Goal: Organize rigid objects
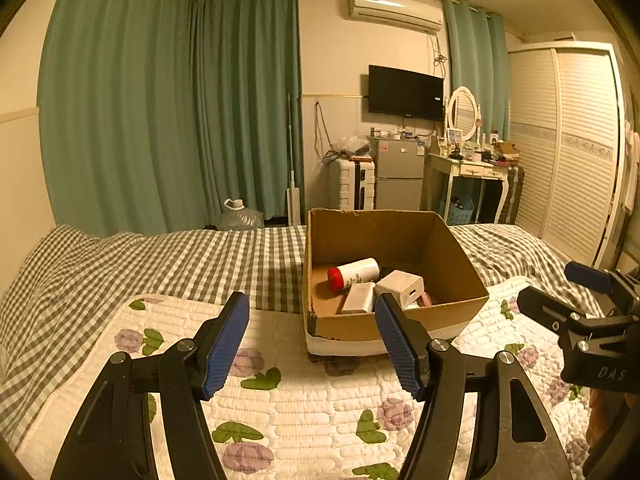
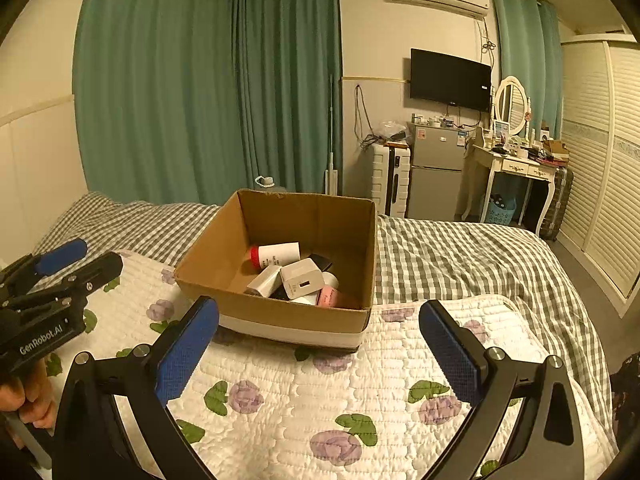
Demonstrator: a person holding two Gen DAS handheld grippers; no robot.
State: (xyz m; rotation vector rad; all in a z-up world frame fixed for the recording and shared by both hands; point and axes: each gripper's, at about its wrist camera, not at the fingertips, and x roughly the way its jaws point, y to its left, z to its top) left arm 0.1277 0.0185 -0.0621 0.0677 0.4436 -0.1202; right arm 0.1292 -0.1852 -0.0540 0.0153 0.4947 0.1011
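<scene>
The bed (image 2: 460, 256), under its grey checked cover, stretches out ahead of both my claws, and the white quilt with purple flowers (image 2: 320, 392) lies directly beneath them. Just beyond my fingertips sits the open cardboard box (image 2: 280, 312), straight ahead of my right claw (image 2: 318, 344) and a little to the right of my left claw (image 1: 312, 340). Inside it lie the rigid things I am sorting: a white bottle with a red cap (image 2: 276, 255) on its side toward the far wall, a white charger block (image 2: 302, 279) in the middle, a second white block (image 2: 265, 281) leaning beside it, and a pink item (image 2: 329, 297) against the near wall; something dark under them I cannot make out. Both claws are spread wide and carry nothing. I see no loose object on the quilt near either claw, so I judge the gathering is done or nearly so. My next move calls for finding any remaining piece, or else drawing back from the box.
</scene>
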